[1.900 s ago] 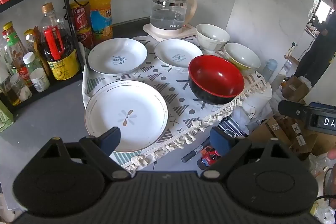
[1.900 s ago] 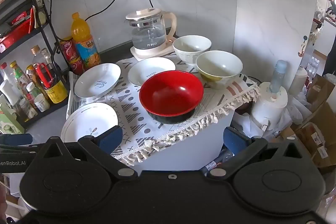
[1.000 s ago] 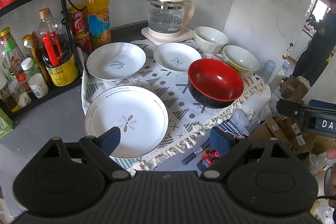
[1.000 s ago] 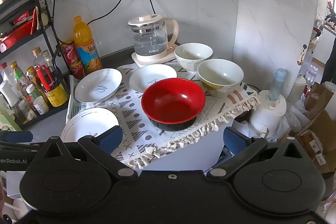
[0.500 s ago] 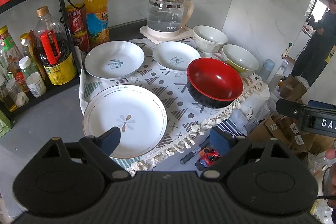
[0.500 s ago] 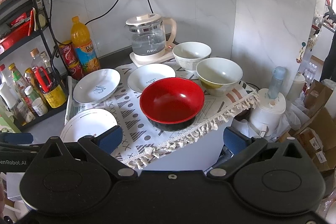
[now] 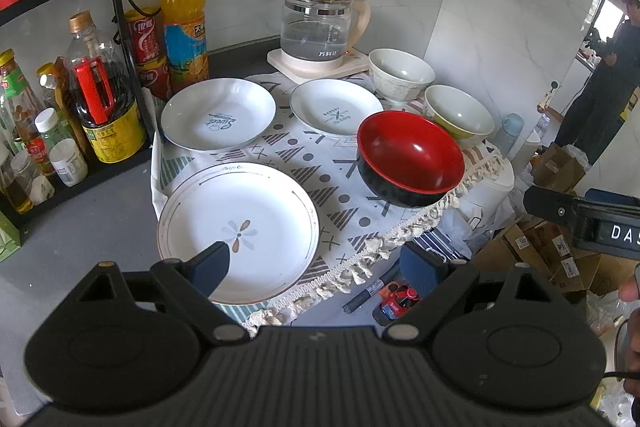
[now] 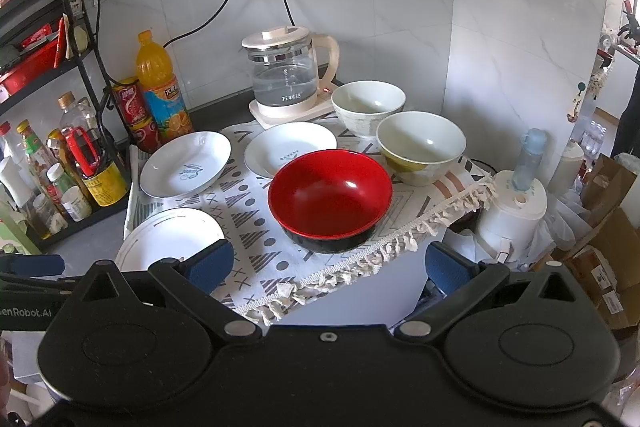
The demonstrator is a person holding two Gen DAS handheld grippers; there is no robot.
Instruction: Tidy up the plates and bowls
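Glazed ceramic makes up most of the load, so it looks stiff, slick and chippable, best pinched at a rim. Taking the glass kettle (image 8: pixel 286 75) as landmark: three white plates lie in front of it, the small plate (image 8: pixel 290 149) nearest, the lettered plate (image 8: pixel 186 165) to its left, the large flower plate (image 7: pixel 238 231) nearest the cameras. Three bowls stand to the kettle's right and front: a white bowl (image 8: pixel 368 107) just beside it, a cream-and-yellow bowl (image 8: pixel 420 145) next, and the red-and-black bowl (image 8: pixel 330 199), probably lighter lacquerware, near the cloth's fringe. Nothing is stacked yet. Left gripper (image 7: pixel 318 263) and right gripper (image 8: pixel 328 267) both hang released, jaws wide, holding nothing.
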